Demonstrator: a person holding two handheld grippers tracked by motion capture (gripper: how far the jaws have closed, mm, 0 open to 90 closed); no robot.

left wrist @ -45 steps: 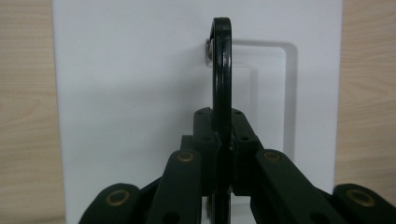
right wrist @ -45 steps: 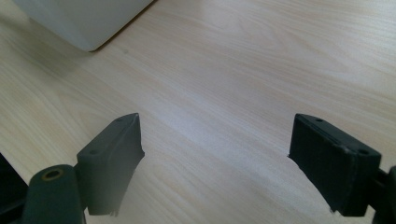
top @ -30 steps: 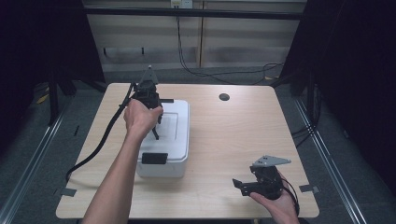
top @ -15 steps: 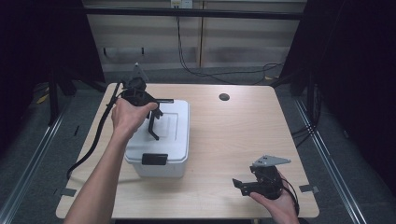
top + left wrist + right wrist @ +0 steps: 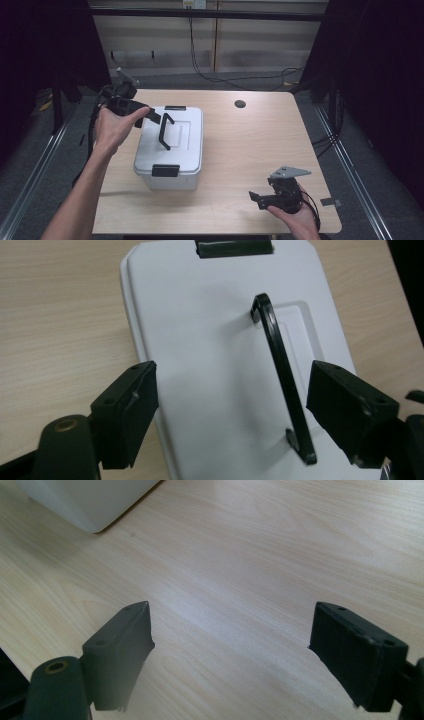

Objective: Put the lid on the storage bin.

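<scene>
A white lidded box (image 5: 170, 150) sits on the left half of the wooden table (image 5: 250, 145), nearer its left edge, with its black handle (image 5: 165, 131) raised upright on the lid. The left gripper (image 5: 152, 116) hovers just beside the handle, above the lid's left side; its jaws have just been opening and stand wide, holding nothing. The right gripper (image 5: 256, 195) rests near the table's front right corner, jaws wide and empty.

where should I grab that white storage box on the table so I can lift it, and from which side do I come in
Grip the black handle standing upright on the lid of the white box, at its middle. Come from straight above, fingers either side of the thin bar: it runs along the lid's length with room on both flanks. The left gripper, jaws just opened with nothing between them, is closest, beside the lid's far left corner.
</scene>
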